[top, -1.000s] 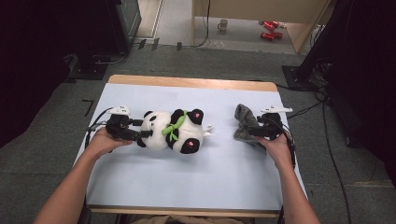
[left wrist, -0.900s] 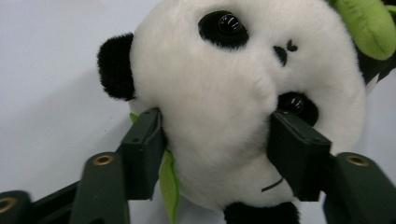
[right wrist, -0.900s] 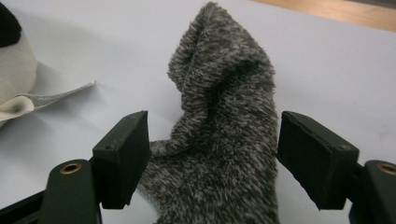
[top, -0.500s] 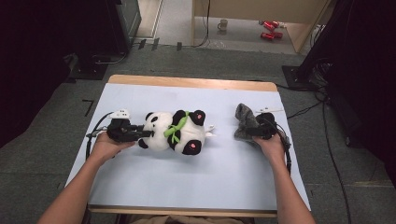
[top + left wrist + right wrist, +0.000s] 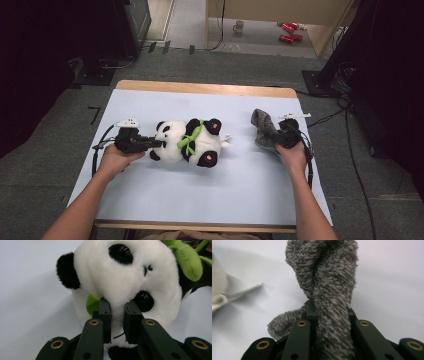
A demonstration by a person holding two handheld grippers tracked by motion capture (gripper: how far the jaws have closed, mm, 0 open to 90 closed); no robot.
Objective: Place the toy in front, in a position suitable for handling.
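Panda plush (image 5: 187, 142), the one toy on the table (image 5: 150, 200), lies at frame centre, the left gripper (image 5: 150, 143) having just closed its jaws, pinching the white fur of its head (image 5: 117, 290), apparently to steady it. At centre right, the right gripper (image 5: 276, 139), its jaws also just closing, clamps the single grey fuzzy cloth (image 5: 329, 290), bunched upright between them.

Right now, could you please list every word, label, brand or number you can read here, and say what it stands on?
None can be read: the panda plush, the grey fuzzy cloth and the table carry no print.
The red things on the floor are too small to tell.
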